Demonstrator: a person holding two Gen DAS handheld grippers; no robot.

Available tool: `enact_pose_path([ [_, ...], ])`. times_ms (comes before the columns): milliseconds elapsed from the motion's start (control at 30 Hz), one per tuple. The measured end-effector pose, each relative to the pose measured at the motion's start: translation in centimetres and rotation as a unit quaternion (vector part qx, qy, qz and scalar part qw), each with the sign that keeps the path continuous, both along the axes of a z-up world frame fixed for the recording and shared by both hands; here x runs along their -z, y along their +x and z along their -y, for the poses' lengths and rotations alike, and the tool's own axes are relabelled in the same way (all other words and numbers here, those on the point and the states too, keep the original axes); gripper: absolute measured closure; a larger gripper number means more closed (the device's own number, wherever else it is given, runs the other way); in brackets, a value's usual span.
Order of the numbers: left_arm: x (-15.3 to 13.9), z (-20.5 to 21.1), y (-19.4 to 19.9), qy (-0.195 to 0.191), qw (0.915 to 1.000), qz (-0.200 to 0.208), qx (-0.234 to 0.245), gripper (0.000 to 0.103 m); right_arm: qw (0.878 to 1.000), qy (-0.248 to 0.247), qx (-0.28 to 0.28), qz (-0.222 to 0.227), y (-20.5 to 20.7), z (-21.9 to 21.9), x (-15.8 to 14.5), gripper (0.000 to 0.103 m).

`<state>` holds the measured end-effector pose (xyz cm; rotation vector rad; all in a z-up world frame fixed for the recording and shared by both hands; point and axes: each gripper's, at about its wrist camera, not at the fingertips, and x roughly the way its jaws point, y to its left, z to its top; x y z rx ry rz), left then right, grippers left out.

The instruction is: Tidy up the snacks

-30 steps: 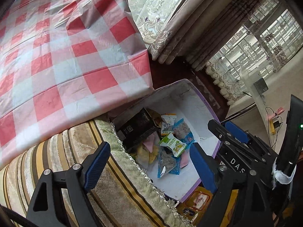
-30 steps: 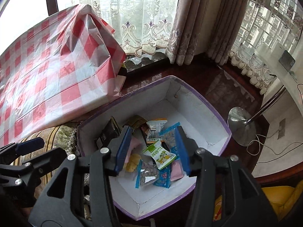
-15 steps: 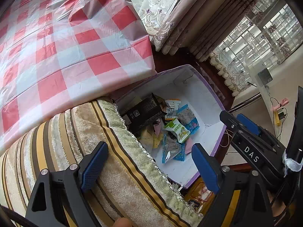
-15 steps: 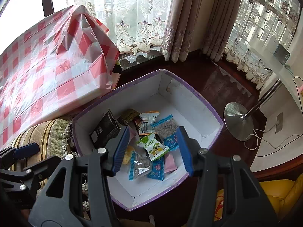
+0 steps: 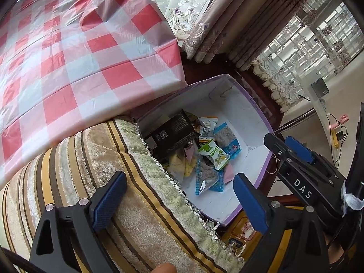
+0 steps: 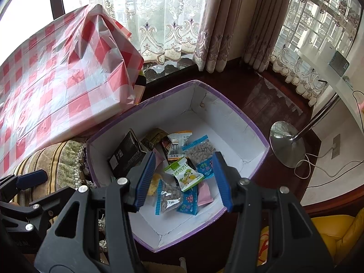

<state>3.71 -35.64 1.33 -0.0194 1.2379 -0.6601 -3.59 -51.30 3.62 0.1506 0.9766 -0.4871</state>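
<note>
1. The snack packets (image 6: 182,170) lie heaped in the white-lined box (image 6: 227,122) with a purple rim, crowded toward its near-left corner; the far-right half of its floor is bare.
2. Within the heap, a green-and-white packet (image 6: 185,175) lies on top, a clear blue-edged bag of nuts (image 6: 169,195) sits nearer the front wall, a second blue-edged bag (image 6: 200,151) lies behind, and a black carton (image 6: 126,154) leans against the left wall.
3. The right gripper (image 6: 182,179) hovers above the heap, its jaws partly apart and holding nothing (no pad touches a packet).
4. The left gripper (image 5: 179,202) hangs over the striped cushion (image 5: 136,204) beside the box, its jaws opening wide with nothing between them.
5. The box stands on the dark floor (image 6: 261,95), tight against the cushion and below the checked cloth (image 6: 56,72).
6. Risk, as a judgement: the packets overlap and are slick, so closing on the green one could pinch a neighbour too, or let it slide out.
7. A jaw catching the box's thin wall could tip or drag it.
</note>
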Motion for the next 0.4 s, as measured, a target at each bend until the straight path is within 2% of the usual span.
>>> enact_pose_path([
  [233,-0.03,0.07,0.01,-0.005,1.0,-0.002,0.003,0.004,1.0,0.001,-0.001,-0.001,0.07,0.21,0.16,0.048],
  [400,-0.06,0.16,-0.15,-0.007,0.9999,0.011,0.007,0.004,1.0,0.003,0.001,-0.003,-0.05,0.23,0.29,0.048],
])
